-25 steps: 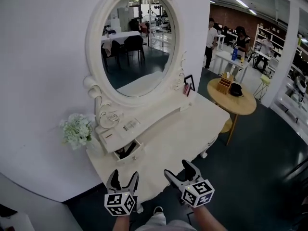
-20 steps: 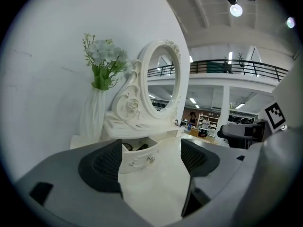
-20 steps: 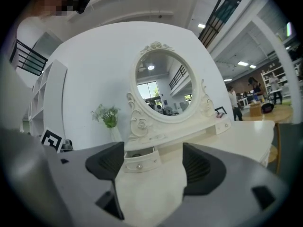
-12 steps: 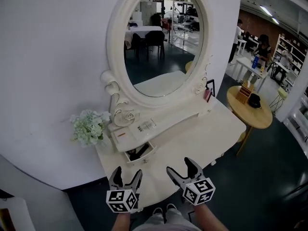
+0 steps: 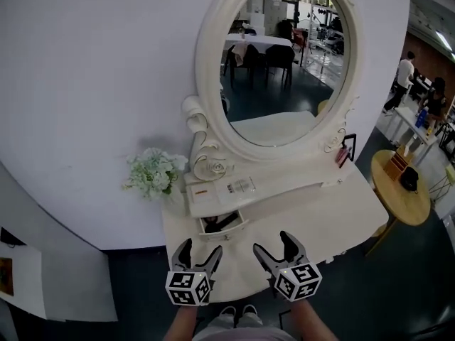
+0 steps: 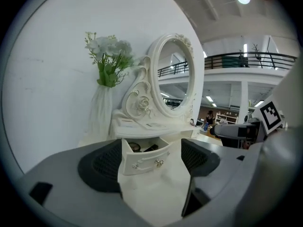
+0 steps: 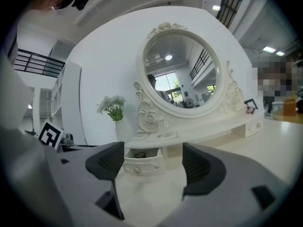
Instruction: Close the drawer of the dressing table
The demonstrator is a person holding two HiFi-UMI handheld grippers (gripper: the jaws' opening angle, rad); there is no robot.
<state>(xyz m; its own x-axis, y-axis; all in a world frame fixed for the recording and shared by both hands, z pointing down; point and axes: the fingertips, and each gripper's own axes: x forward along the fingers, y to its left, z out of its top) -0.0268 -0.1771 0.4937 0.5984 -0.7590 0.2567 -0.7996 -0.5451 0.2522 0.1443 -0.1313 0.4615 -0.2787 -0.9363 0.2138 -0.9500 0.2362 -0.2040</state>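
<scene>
Grippers [image 5: 198,251] [image 5: 274,244] abreast before drawer [image 5: 222,225] — jaws apart

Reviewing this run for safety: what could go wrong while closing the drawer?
The open drawer holds dark items; one standing proud could jam it. The flowers stand just left of it; a wide swing of the open left hand-held gripper might knock them.

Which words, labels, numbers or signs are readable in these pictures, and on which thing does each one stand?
No text can be read anywhere in these pictures.
Small card on the shelf of the dressing table: marks too small to read.
Flat packet beside the card: print too small to read.
Marker cubes: only black and white squares, no letters.
</scene>
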